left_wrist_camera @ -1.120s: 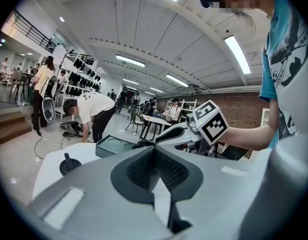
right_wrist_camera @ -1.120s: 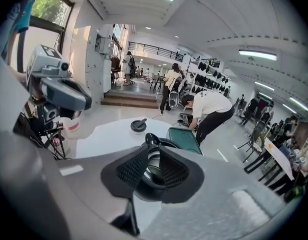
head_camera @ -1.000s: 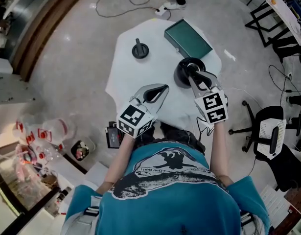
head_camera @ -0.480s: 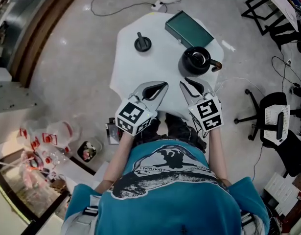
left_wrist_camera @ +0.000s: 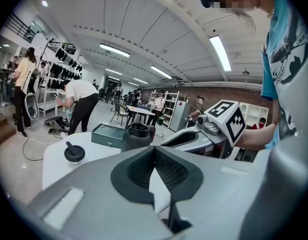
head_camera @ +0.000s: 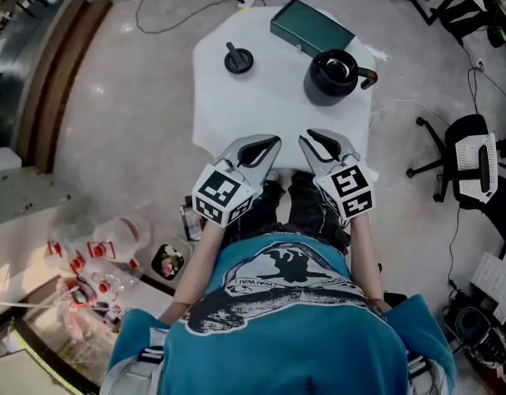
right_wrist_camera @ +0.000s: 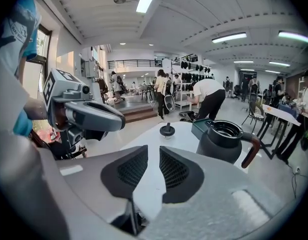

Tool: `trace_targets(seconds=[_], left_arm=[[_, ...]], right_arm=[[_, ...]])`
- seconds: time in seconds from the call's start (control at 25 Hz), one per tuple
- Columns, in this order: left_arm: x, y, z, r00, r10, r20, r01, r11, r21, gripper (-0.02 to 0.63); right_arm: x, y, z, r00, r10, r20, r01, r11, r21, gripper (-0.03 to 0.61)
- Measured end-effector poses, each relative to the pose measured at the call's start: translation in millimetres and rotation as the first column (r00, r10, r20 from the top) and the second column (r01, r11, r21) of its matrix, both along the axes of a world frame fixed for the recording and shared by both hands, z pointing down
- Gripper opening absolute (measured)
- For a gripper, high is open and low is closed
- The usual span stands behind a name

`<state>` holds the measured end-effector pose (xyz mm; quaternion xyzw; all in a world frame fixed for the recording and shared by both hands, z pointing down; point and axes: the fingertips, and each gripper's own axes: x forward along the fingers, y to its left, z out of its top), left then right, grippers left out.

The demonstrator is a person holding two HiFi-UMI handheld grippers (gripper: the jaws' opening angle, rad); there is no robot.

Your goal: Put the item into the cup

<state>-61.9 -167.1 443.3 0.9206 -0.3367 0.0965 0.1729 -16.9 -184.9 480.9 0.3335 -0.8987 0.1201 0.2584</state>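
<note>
Hovering side by side over the near edge of the white counter (head_camera: pixel 236 105): 2 hand-held grippers, both pointing toward the far end.

- Left hand-held gripper (head_camera: pixel 275 143): jaws closed, ribbed pads meeting at the tips in its own view, nothing between them.
- Right hand-held gripper (head_camera: pixel 309 137): jaws a narrow slit apart, only bare counter showing through the gap, nothing held.
- The 2 tips sit near each other but do not touch. Each gripper's marker cube faces up toward the head camera.

Cup (head_camera: pixel 332 73): black, with a brown handle on its right side, upright on the far right part of the counter, well apart from both grippers. The head view shows a pale glint in its mouth (what lies inside cannot be made out). The right gripper view shows only the rim and the outer wall.

Other things on the counter:
- Black knobbed piece (head_camera: pixel 239 58), round with a short stem, far left, well to the left of the cup.
- Green box (head_camera: pixel 312 28), flat and closed, at the far edge, just behind the cup.

Off the counter: an office chair (head_camera: pixel 471 159) on the floor to the right.
</note>
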Motion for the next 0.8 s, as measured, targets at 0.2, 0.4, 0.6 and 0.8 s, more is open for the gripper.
trace_targets(seconds=[0.2,0.4,0.6,0.8], left_arm=[[2,17,3,0.998,0.066,-0.006,-0.066,0.998,0.005,-0.002],[9,28,4,0.993,0.116,-0.025,-0.116,0.993,0.01,-0.002],[21,36,7,0.988,0.147,-0.041,-0.147,0.989,0.005,-0.002],[27,46,13,0.988,0.149,-0.035,-0.15,0.989,-0.013,-0.002]], right_arm=[[-1,22,5,0.998,0.055,-0.003,-0.055,0.998,-0.005,0.075],[2,40,3,0.995,0.1,-0.006,-0.1,0.995,-0.003,0.075],[13,55,5,0.991,0.131,-0.016,-0.131,0.991,-0.014,0.075],[19,64,6,0.988,0.15,0.03,-0.149,0.988,-0.039,0.075]])
